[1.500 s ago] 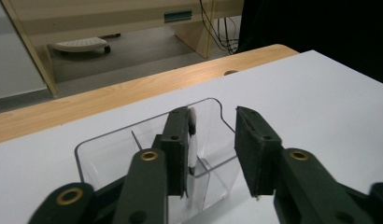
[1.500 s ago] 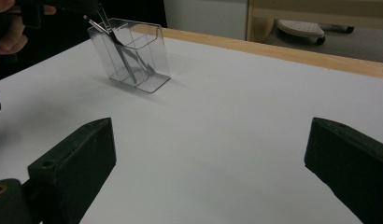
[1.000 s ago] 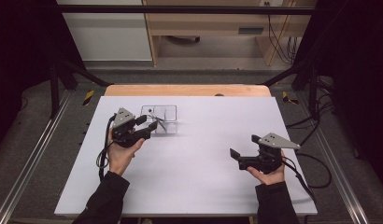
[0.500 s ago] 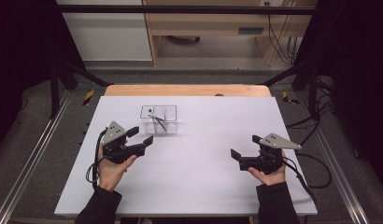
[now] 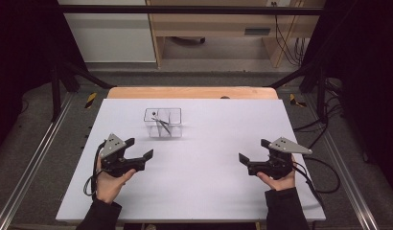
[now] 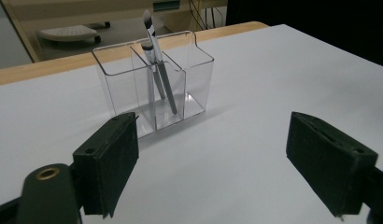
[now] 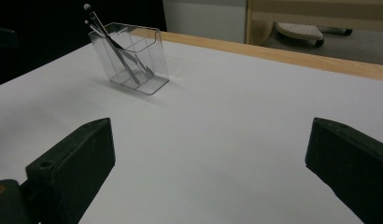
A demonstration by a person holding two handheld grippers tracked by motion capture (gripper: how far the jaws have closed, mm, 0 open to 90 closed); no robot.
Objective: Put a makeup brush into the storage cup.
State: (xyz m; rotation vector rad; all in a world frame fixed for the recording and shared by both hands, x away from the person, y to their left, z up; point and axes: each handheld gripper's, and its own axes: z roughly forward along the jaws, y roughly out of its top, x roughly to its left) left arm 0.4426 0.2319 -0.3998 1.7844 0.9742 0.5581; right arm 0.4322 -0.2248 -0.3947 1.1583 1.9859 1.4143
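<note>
Organizer (image 6: 152, 88): clear hard plastic, glossy, smooth walls.
Brushes (image 6: 158, 70): grey handles with a dull metallic sheen, dark bristle tips.
Table top (image 5: 209, 158): white, matt, smooth, paper-like.
Table edge (image 5: 192, 92): light wood, satin.
Left gripper (image 5: 137, 153): matt black plastic, brass-coloured insert.
Right gripper (image 5: 254, 152): matt black, grey metal plate.

A white worktop (image 5: 209, 191) carries the scene, its wooden edge (image 5: 192, 92) at the far side. Beyond it stands a pale wooden bench (image 5: 209, 28). Black cables (image 5: 285, 43) hang near it.
</note>
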